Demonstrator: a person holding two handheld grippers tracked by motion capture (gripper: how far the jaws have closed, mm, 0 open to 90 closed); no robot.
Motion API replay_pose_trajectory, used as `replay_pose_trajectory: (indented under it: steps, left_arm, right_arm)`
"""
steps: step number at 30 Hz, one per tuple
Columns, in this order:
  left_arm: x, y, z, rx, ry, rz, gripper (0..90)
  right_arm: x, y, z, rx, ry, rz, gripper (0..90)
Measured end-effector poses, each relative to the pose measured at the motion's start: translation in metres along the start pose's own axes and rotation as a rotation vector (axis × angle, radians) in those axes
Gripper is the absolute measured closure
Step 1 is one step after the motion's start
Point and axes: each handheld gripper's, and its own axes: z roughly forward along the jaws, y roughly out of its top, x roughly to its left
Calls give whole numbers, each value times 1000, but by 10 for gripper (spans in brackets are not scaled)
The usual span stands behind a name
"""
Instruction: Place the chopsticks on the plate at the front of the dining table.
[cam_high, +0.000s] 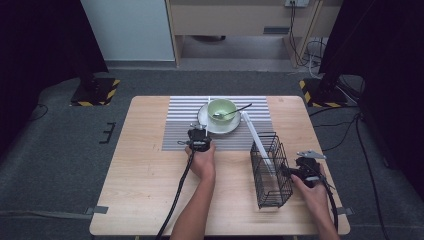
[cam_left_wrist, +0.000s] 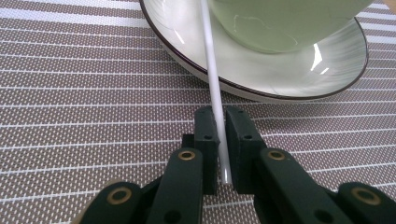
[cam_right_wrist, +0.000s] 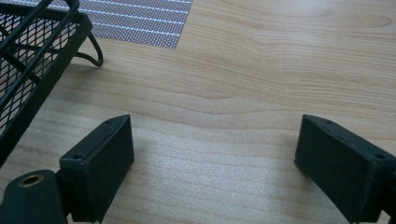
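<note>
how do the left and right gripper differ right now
The left gripper is shut on a thin white stick; the right gripper stands wide open with nothing between its fingers. The left one sits over the striped placemat beside the saucer; the right one is over bare wooden table, next to the black wire basket. Both have black fingers.

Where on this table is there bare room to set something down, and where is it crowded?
Free: bare wood left of the striped mat, and the near edge between forearms. Crowded: saucer with green bowl on the mat, and wire basket at right.
</note>
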Motion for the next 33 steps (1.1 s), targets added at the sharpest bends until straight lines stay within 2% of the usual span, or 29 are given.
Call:
replay_pose_trajectory:
  steps: [8,11,13,15,23,26,30,33]
  left_arm:
    - [-2,-1,0,1,6,-3,803]
    - [-2,0,0,-7,24,-1,722]
    - [-3,0,-2,-17,50,12,632]
    - [-3,-1,-4,-24,56,20,547]
    - [-6,-3,-20,-50,18,54,361]
    - [-5,-3,-29,-71,4,94,302]
    - [-2,-6,-40,-73,-32,136,239]
    - [3,-8,-46,-77,-54,141,209]
  right_arm:
    - [0,0,0,0,0,-2,115]
    - [0,0,0,-1,0,-1,114]
    - [0,0,0,0,1,-1,113]
    - [0,0,0,1,1,-1,111]
    - [0,1,1,5,11,-13,91]
    - [-1,1,-2,-4,3,-39,94]
    - [-8,11,-18,-52,12,-42,103]
    - [-13,22,-33,-85,21,-66,97]
